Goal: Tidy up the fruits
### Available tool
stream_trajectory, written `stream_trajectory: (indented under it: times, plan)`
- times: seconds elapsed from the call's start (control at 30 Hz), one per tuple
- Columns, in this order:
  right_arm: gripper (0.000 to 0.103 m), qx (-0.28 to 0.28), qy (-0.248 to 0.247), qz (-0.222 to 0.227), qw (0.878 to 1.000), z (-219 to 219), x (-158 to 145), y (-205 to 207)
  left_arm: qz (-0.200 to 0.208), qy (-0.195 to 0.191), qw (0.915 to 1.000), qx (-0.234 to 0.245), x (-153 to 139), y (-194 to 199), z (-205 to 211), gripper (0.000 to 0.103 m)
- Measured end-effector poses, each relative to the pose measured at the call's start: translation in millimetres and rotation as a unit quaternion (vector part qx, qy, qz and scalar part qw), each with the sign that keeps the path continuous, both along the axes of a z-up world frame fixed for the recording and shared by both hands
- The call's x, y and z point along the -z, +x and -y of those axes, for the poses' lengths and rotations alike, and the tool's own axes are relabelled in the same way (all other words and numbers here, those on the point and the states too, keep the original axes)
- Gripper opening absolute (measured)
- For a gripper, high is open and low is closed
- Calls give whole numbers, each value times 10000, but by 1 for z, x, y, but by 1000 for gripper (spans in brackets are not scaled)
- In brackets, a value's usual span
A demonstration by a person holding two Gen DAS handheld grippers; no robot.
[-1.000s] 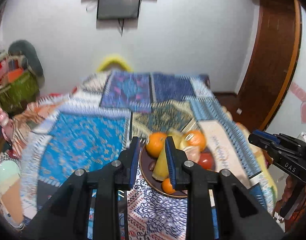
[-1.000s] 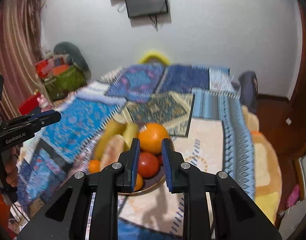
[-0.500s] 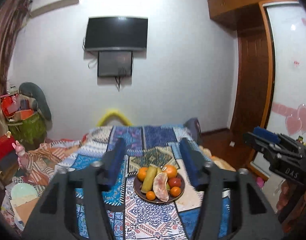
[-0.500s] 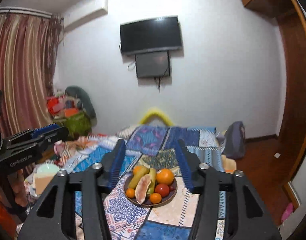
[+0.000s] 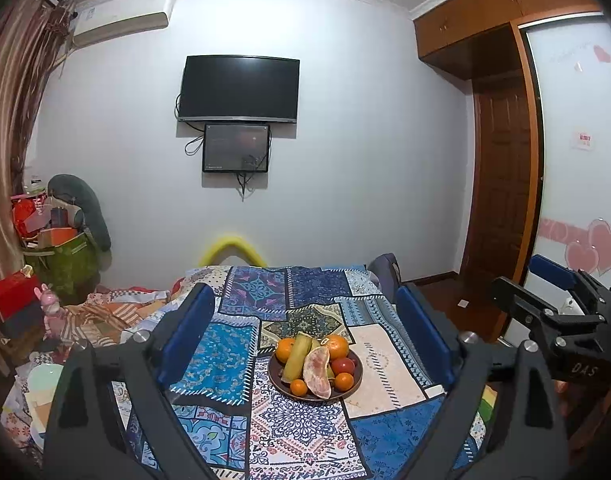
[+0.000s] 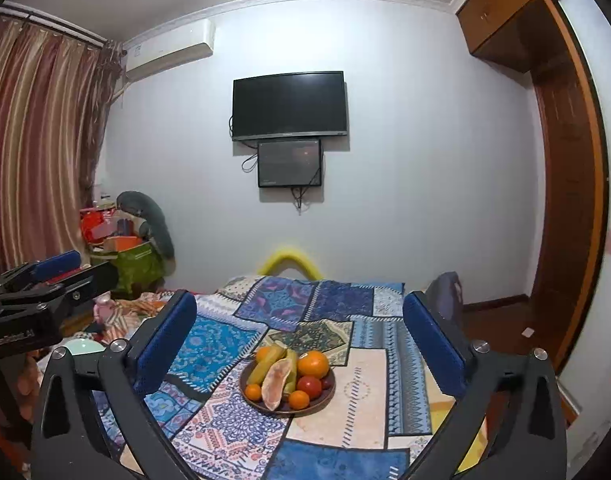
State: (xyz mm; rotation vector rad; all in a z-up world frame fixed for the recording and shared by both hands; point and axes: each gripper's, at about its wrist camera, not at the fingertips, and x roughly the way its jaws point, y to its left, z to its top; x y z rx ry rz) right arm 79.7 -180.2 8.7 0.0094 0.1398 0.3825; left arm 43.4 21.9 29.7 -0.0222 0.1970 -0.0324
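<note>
A dark brown plate (image 5: 355, 383) of fruit sits on a patchwork cloth; it also shows in the right wrist view (image 6: 325, 397). It holds oranges (image 5: 336, 346), yellow-green bananas (image 5: 296, 359), a pink pomelo slice (image 5: 317, 370) and a red tomato (image 5: 342, 365). My left gripper (image 5: 305, 336) is wide open and empty, held back from the plate. My right gripper (image 6: 301, 336) is also wide open and empty, held back from the plate. Each gripper shows at the edge of the other's view.
The patchwork cloth (image 5: 233, 344) covers a bed or table. A television (image 5: 238, 89) hangs on the far wall. Clutter and a green bag (image 5: 61, 264) stand at the left. A wooden door (image 5: 501, 184) and wardrobe stand at the right.
Both grippers have pulled back and up from the plate and opened from nearly shut to wide open. The fruit plate now looks small and far.
</note>
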Motion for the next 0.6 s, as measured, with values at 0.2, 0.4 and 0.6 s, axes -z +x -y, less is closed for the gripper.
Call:
stream_trajectory:
  times: [0.2,0.4,0.6]
  plan:
    - [103,-8,-35,0,10000,-1,2,-6,30,47,10000,5,1,-4,5,99]
    - [103,-9,-4,-23,10000,2,5,-12,42,28,10000,-14,4,-3,5,102]
    - [103,1,1,-2,10000,4,5,-13,36,17,10000,-18,4,-2,3,103]
